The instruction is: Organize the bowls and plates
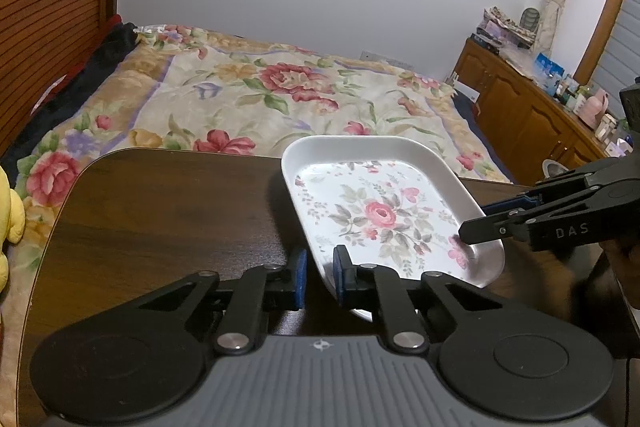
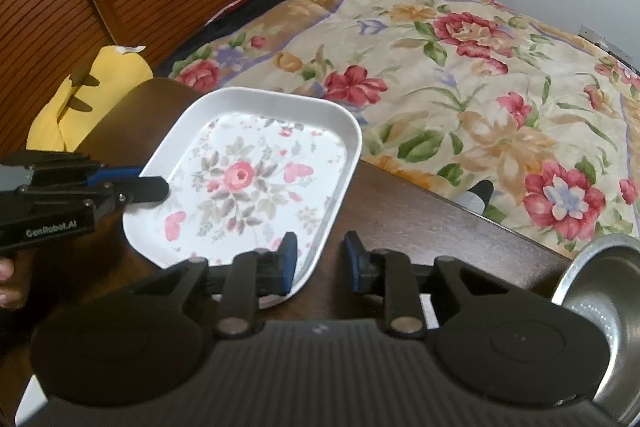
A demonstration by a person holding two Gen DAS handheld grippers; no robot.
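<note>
A white rectangular plate with a pink rose print [image 1: 380,215] [image 2: 248,179] sits over the far part of the dark wooden table [image 1: 160,219] [image 2: 420,227], looking slightly raised. My left gripper [image 1: 320,277] [image 2: 154,183] has the plate's near left rim between its narrow-set blue pads. My right gripper [image 2: 318,263] [image 1: 476,223] straddles the right rim: one finger is over the plate's floor, and the other stands outside with table showing in the gap. A metal bowl [image 2: 600,291] stands at the table's right end.
A bed with a floral cover [image 1: 280,87] [image 2: 480,87] lies just beyond the table's far edge. A yellow soft toy [image 2: 100,79] sits at the table's left. A wooden dresser crowded with small items [image 1: 520,115] runs along the right wall.
</note>
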